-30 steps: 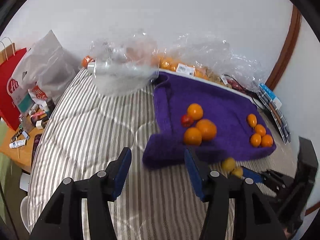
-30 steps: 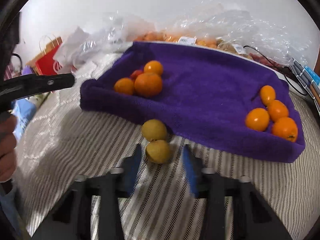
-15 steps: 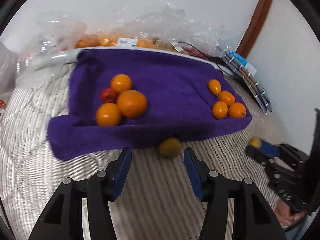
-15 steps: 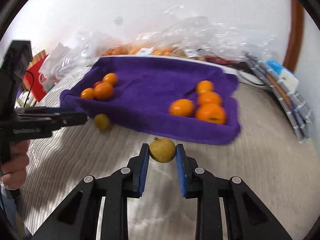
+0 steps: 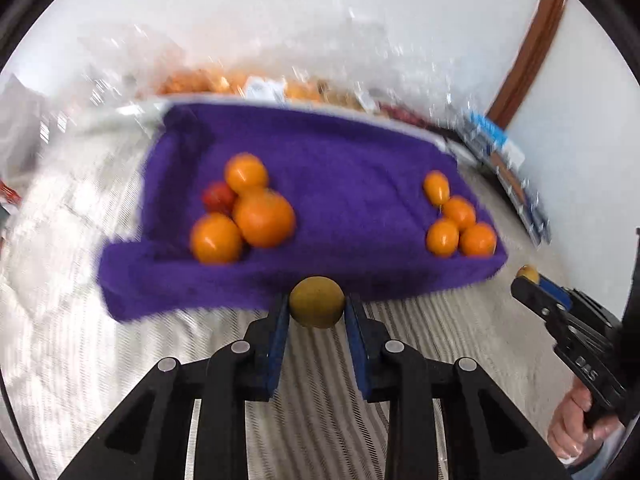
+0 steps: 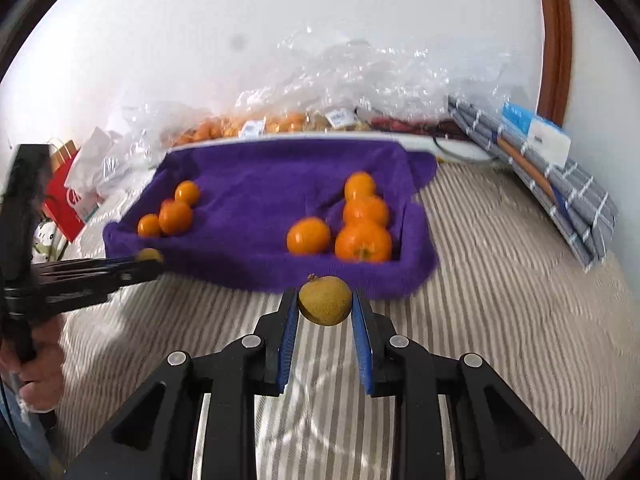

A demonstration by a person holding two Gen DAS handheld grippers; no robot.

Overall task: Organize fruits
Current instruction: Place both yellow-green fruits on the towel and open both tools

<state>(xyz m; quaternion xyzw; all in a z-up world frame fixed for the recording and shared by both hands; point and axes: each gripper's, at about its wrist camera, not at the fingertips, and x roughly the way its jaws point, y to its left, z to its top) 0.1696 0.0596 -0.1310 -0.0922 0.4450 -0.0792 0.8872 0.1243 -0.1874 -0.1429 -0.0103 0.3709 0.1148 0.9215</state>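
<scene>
So the left gripper (image 5: pixel 317 309) has just clamped its jaws onto the second round yellow-green fruit (image 5: pixel 317 301) by the front edge of the purple terry towel (image 5: pixel 340 168), and the right gripper (image 6: pixel 325 307) is pinching the other yellow-green fruit (image 6: pixel 325 300), lifted since a second ago. That's two yellow ones off the striped bedcover (image 6: pixel 500 280), likely towel-bound. On the towel: four orange fruits right, three plus one small red left.
</scene>
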